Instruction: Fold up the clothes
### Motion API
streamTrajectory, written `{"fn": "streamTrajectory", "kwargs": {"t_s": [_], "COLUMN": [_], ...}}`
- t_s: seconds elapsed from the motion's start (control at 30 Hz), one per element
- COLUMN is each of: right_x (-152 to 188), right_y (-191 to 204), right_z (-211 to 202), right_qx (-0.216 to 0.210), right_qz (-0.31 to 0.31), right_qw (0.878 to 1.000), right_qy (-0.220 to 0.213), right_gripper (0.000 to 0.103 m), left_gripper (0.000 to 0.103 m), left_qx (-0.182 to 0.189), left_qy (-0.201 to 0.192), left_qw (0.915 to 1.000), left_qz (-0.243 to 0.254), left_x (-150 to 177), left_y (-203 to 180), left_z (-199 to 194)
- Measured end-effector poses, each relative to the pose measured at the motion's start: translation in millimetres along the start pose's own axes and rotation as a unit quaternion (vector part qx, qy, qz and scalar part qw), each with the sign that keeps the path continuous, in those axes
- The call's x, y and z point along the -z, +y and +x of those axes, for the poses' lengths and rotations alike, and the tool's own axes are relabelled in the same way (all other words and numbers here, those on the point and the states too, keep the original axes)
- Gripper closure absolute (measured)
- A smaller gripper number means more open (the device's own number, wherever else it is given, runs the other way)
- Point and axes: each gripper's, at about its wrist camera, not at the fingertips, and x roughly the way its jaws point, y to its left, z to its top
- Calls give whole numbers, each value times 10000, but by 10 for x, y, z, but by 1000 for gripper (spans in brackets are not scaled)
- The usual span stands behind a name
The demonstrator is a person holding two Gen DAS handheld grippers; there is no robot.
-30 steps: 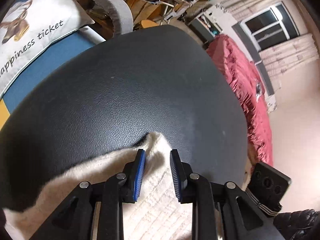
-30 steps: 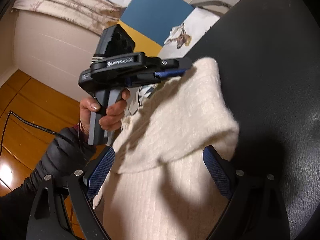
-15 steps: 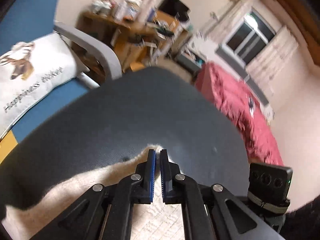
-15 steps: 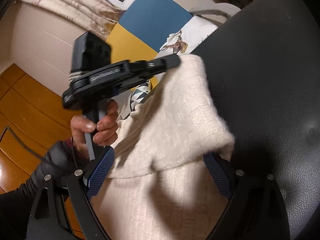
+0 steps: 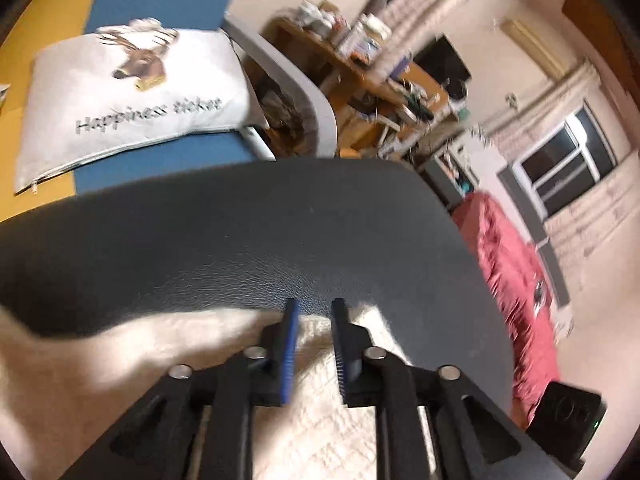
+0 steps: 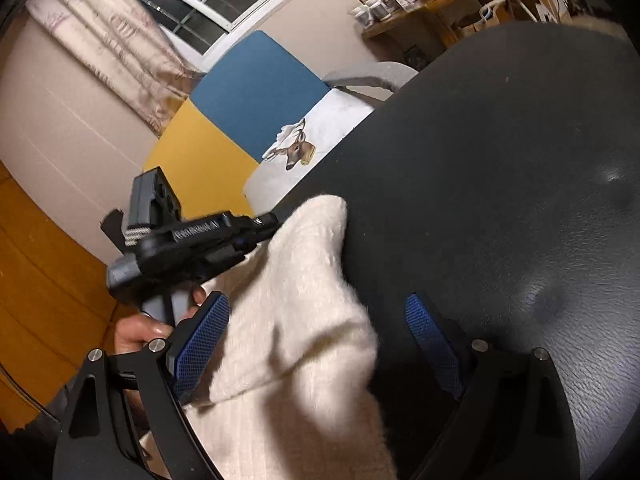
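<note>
The cream sweater (image 6: 304, 320) lay on the black desk (image 6: 500, 200), one fold made. The left tool (image 5: 314, 320) was opening, cloth between its pads; the right tool (image 6: 320, 344) stood spread astride the fold. More folding remained.

Cream knit garment (image 6: 304, 320) lay folded on black table (image 6: 500, 200), right gripper (image 6: 320, 340) jaws wide astride it, left gripper (image 6: 256, 236) seemingly at its edge.

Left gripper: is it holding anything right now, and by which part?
Nothing is clamped. The left gripper has its jaws opening over the far edge of the cream sweater, with fabric between them but not pinched.
</note>
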Motion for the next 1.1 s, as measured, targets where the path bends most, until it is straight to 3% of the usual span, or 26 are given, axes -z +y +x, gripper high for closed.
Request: {"fn": "streamTrajectory", "kwargs": {"t_s": [0.1,0.2,0.33,0.47,0.57,0.63,0.7,0.8,0.9,1.0,1.1], "right_x": [88,126,73,2,-27,-60,-107,-117,-101,-76,-6], "right_y": [147,213,200,77,55,53,70,11,-26,-30,-150], "right_z": [-95,-72,115,321,333,362,394,301,295,198,53], "right_qx": [-460,-735,-793,-1123,-1224,-1227,-986,-715,-711,-604,-629], "right_qz": [-310,-383,-23,871,1176,1397,1415,1521,1549,1450,1517], "right_qw": [9983,9959,9956,9879,9853,9825,9847,9843,9841,9874,9864], "right_qy": [199,367,506,620,215,-57,-235,-542,-503,-202,109], "right_gripper": [11,11,10,9,3,0,0,1,4,4,3], "left_gripper": [87,87,87,87,87,88,99,100,101,102,88], "left_qx": [201,367,260,161,296,319,327,384,252,93,129], "left_qy": [-188,-138,119,286,216,207,193,202,203,230,228], "left_qw": [9995,9992,9985,9978,9983,9984,9987,9989,9992,9991,9987], "left_qz": [-169,-82,470,578,447,421,330,195,242,329,436], "left_x": [81,280,675,885,971,1003,1031,1034,1032,1018,953], "left_y": [62,43,-108,-77,1,51,99,160,145,69,-63], "left_z": [-266,-414,-415,-350,-386,-394,-384,-367,-357,-380,-445]}}
